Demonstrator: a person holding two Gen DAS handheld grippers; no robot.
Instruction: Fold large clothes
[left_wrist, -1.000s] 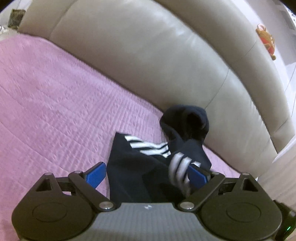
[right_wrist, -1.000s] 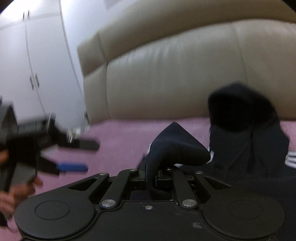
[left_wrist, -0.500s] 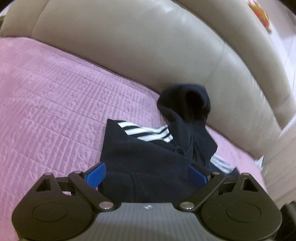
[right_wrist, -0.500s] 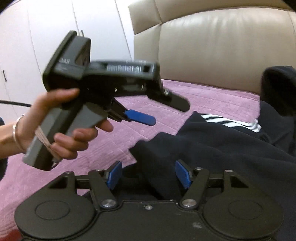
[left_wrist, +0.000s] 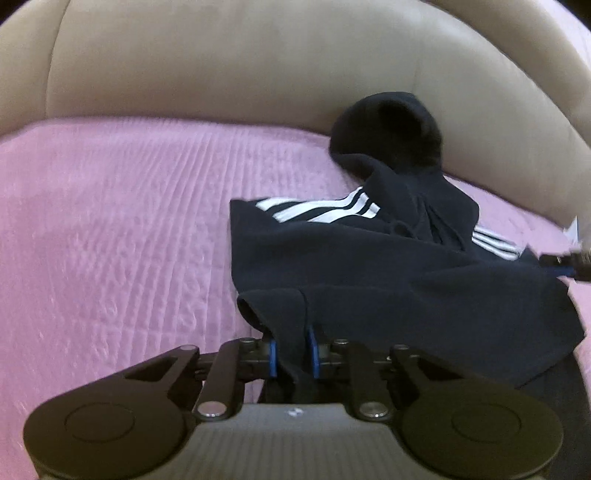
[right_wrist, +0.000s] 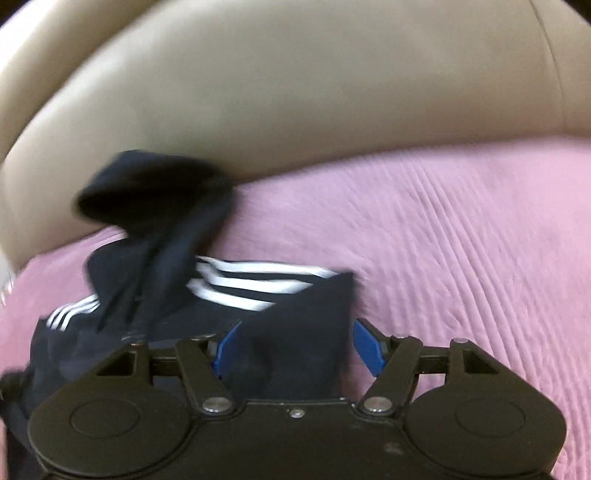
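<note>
A dark navy hoodie (left_wrist: 388, 273) with white sleeve stripes lies bunched on the pink quilted bedspread (left_wrist: 110, 229), its hood propped against the beige headboard. My left gripper (left_wrist: 291, 356) is shut on a fold of the hoodie's near edge. In the right wrist view the hoodie (right_wrist: 258, 321) lies in front of me, and my right gripper (right_wrist: 295, 345) is open with a corner of the fabric between its blue pads, not pinched. The right gripper's tip also shows at the right edge of the left wrist view (left_wrist: 565, 264).
The padded beige leather headboard (left_wrist: 240, 62) runs along the far side of the bed, also seen in the right wrist view (right_wrist: 295, 92). The pink bedspread (right_wrist: 461, 229) stretches to the right of the hoodie.
My left gripper has closed on the hoodie's edge; it was open before. My right gripper let go of the fabric it pinched a second ago and swung round to the garment's other side.
</note>
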